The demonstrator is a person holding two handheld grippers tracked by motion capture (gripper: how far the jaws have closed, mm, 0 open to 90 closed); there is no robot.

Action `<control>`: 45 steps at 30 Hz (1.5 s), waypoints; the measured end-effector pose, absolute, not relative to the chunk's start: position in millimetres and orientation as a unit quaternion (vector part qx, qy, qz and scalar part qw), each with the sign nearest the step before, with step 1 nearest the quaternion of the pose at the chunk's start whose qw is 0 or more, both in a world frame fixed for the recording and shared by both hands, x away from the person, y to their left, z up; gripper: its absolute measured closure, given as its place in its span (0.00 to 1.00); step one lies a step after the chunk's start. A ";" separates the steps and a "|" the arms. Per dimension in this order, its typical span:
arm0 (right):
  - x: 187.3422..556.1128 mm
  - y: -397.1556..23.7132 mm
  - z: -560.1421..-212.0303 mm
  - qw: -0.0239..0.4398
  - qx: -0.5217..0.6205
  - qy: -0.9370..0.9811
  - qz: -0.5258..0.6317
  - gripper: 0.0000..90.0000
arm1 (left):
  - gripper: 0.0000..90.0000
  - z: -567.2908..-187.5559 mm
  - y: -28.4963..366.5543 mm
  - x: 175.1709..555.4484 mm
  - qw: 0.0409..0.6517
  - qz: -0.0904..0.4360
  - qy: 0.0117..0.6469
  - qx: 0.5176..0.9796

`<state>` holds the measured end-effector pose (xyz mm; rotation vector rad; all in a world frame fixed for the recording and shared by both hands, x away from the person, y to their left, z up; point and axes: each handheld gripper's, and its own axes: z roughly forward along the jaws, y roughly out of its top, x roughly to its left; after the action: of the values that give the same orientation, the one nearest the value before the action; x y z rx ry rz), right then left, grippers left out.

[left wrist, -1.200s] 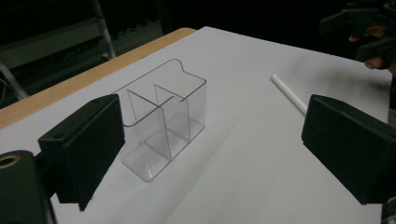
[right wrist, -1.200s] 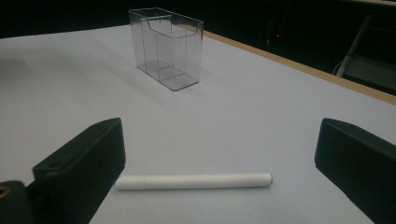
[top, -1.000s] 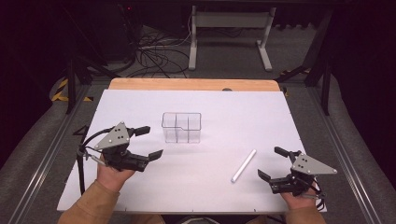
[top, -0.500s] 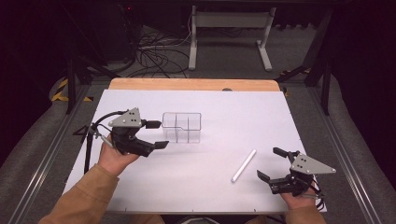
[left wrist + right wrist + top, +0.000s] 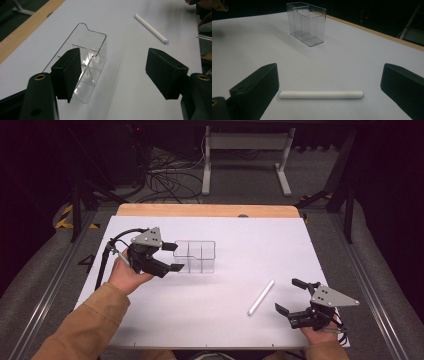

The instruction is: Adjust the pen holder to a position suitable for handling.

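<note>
Left tool (image 5: 172, 256) wide, just beside clear divided box (image 5: 196, 256). Right tool (image 5: 292, 296) wide, near white stick (image 5: 261, 297) on bench (image 5: 240, 235).

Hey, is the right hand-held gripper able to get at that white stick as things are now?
Probably yes. The white stick lies flat on bare table just ahead of the right hand-held gripper, whose jaws stand wide open, and nothing sits between them. The clear organizer stands well off.
</note>
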<state>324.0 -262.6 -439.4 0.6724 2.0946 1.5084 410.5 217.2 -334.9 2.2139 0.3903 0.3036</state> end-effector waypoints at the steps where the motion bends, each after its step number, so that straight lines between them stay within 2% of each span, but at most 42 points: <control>1: 324.0 -262.6 -439.4 0.235 0.245 0.763 0.550 0.03 | 0.33 -334.9 217.2 410.5 0.423 0.121 0.156 0.884; 7: 324.7 -261.9 -440.2 0.232 0.245 0.765 0.548 0.03 | 0.35 -338.6 211.6 422.1 0.423 0.106 0.163 0.885; 12: 324.3 -262.1 -440.3 0.231 0.244 0.766 0.548 0.03 | 0.38 -335.4 205.4 428.2 0.378 0.131 0.133 0.907; 27: 324.6 -263.1 -442.1 0.223 0.243 0.767 0.550 0.03 | 0.45 -340.8 190.1 456.2 0.296 0.114 0.114 0.942; 45: 324.9 -263.0 -442.6 0.218 0.240 0.769 0.551 0.03 | 0.55 -351.7 174.9 467.9 0.213 0.129 0.107 0.963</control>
<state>324.9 -263.0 -442.6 0.6649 2.1287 1.5249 467.9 174.9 -351.7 2.6721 0.2967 0.3576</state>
